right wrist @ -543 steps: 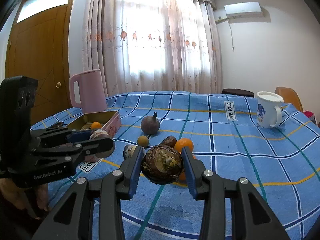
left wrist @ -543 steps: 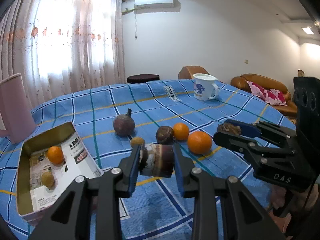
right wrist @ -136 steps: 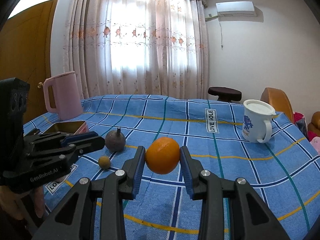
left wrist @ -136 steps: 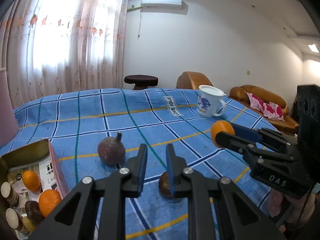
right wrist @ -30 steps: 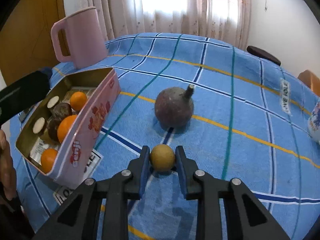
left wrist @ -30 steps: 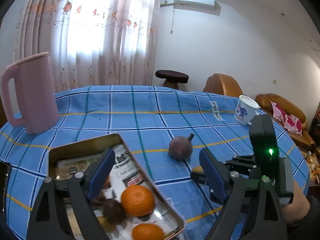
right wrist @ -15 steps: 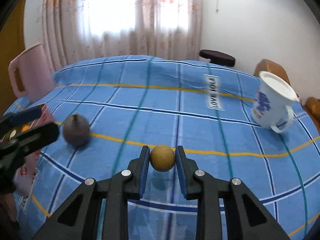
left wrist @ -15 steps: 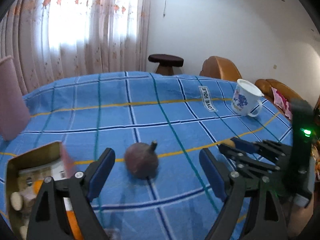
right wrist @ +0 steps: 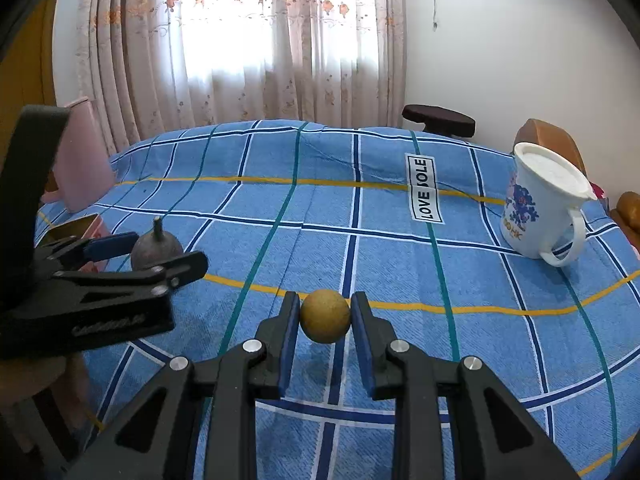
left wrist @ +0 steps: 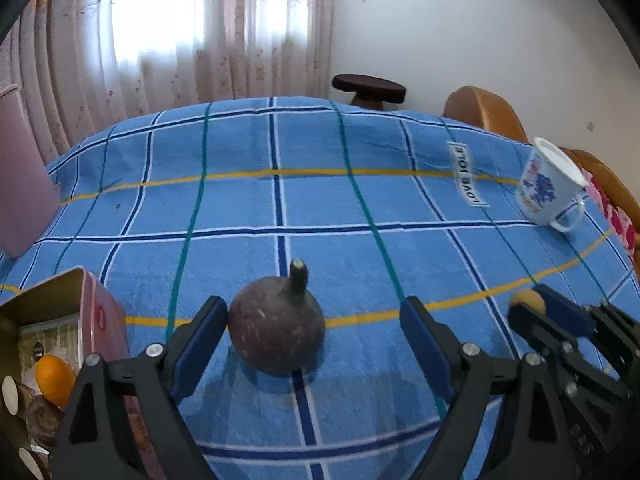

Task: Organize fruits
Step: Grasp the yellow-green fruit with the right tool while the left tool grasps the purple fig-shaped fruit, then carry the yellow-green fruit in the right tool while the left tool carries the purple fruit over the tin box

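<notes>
A dark purple round fruit with a stem (left wrist: 276,334) sits on the blue checked cloth, between the wide-open fingers of my left gripper (left wrist: 314,330), close to the left finger. It also shows in the right wrist view (right wrist: 157,249). My right gripper (right wrist: 325,318) is shut on a small yellow-brown round fruit (right wrist: 325,317), held above the cloth; it shows at the right in the left wrist view (left wrist: 528,301). A pink tin box (left wrist: 86,300) with oranges and dark fruits inside lies at the lower left.
A white mug with a blue print (right wrist: 538,208) stands at the right of the table. A pink jug (right wrist: 82,160) stands at the far left. A stool (right wrist: 438,118) and brown armchairs (left wrist: 484,114) are beyond the table.
My left gripper has moved closer to the purple fruit, which now lies between its open fingers. My right gripper keeps hold of the small yellow fruit and has turned slightly.
</notes>
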The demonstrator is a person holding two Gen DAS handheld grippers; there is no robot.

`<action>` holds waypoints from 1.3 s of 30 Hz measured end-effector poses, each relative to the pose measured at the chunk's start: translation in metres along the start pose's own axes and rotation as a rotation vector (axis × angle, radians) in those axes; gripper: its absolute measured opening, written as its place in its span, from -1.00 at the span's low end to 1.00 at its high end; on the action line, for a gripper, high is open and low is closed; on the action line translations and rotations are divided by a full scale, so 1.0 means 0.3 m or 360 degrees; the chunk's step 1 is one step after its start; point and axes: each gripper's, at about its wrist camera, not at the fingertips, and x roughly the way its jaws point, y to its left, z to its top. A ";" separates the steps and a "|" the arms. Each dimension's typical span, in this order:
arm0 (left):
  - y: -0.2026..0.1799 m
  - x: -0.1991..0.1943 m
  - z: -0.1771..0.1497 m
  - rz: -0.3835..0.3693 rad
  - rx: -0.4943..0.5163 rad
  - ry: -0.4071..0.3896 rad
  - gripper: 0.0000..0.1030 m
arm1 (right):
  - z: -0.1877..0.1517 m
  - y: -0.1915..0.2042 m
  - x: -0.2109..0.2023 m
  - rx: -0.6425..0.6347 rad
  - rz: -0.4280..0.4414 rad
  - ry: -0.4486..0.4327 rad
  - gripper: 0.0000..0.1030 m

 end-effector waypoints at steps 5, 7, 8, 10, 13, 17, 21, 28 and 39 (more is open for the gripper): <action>0.029 0.084 -0.003 -0.0031 -0.0100 0.0134 0.42 | 0.003 -0.001 0.003 -0.0003 0.0011 0.0003 -0.46; 0.035 0.063 -0.005 -0.0058 -0.0120 0.0084 0.23 | 0.002 -0.005 0.002 0.0005 0.0016 -0.0001 -0.46; 0.036 0.059 -0.007 -0.0066 -0.0111 0.0077 0.12 | 0.001 -0.005 0.001 0.0006 0.0016 -0.0004 -0.46; 0.037 0.050 -0.017 -0.0132 -0.0110 0.0074 -0.01 | -0.002 -0.004 -0.009 0.0002 0.0025 -0.0029 -0.46; 0.027 0.034 -0.033 -0.0187 -0.0084 0.0073 -0.01 | -0.005 -0.007 -0.027 0.0013 0.0037 -0.0069 -0.46; 0.010 0.004 -0.046 -0.0235 -0.0039 0.0042 -0.01 | -0.005 -0.011 -0.049 0.0030 0.0054 -0.0118 -0.46; 0.006 -0.037 -0.055 -0.0231 -0.0021 -0.0029 -0.01 | -0.004 -0.008 -0.063 0.0022 0.0060 -0.0159 -0.46; -0.004 -0.106 -0.077 -0.0204 0.0038 -0.0151 -0.01 | -0.012 0.006 -0.101 -0.0020 0.0066 -0.0249 -0.46; -0.024 -0.183 -0.106 -0.0171 0.0119 -0.0309 -0.01 | -0.022 0.015 -0.148 -0.0040 0.0053 -0.0366 -0.46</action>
